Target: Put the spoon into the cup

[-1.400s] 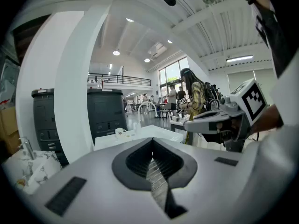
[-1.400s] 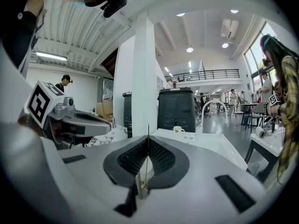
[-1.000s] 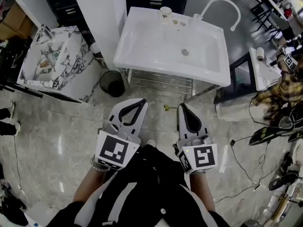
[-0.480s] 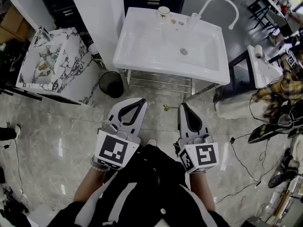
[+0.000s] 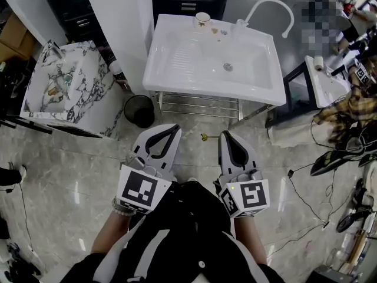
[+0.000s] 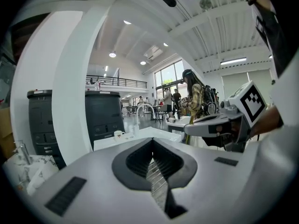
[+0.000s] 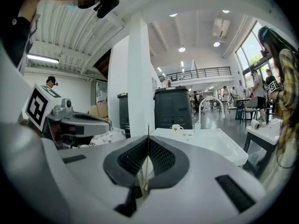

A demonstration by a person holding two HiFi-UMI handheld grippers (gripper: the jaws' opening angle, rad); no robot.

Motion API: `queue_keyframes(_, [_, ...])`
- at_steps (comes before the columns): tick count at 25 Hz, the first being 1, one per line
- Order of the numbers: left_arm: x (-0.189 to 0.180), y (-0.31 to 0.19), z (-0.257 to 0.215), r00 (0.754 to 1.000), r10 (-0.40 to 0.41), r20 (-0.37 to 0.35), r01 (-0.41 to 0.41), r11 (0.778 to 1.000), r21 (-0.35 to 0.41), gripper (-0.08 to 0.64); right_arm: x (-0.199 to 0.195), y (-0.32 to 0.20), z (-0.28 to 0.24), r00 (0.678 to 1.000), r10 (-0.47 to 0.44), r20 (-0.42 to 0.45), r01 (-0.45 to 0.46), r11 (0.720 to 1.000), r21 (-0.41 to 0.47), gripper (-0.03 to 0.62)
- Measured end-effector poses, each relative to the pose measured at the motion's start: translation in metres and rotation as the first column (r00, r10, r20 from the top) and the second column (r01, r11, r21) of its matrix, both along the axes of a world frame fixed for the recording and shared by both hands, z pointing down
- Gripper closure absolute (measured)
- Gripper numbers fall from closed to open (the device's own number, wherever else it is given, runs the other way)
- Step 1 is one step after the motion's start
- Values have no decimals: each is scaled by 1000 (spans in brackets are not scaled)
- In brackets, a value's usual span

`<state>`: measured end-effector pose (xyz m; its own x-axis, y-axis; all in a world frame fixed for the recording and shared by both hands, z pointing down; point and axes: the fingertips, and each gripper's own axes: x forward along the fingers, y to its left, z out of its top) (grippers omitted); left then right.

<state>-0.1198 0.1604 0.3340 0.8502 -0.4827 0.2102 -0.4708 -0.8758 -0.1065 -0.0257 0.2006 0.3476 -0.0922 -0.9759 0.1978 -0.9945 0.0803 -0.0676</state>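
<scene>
right gripper (image 7: 148,141): clamped on thin spoon (image 5: 205,137)
left gripper (image 6: 152,141): jaws together, empty
cup (image 5: 202,19): sink (image 5: 154,63) far edge, well ahead
step: we close in, grip firm, line spoon over cup mouth

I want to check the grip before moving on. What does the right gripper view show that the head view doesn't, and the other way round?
Only the right gripper view: the grip itself, with the spoon clamped edge-on between the shut jaws of the right hand-held gripper, plus a balcony railing.
Only the head view: the black bin and the person's dark clothing.
Both: the white sink with the cup on its back rim, the tap and the left hand-held gripper.
</scene>
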Motion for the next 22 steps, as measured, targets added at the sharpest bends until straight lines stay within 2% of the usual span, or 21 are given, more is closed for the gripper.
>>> queue_keyframes(13, [-12,5,7,995,95,-15,-95,995,-8,559,-18,19,-3,996,94,2,-94,996,-1,588])
queue_keyframes(22, [-29,1,12,997,78,-7,-78,997,-12,560,-23,28,0,993,120,-5,-120,993,-14,588])
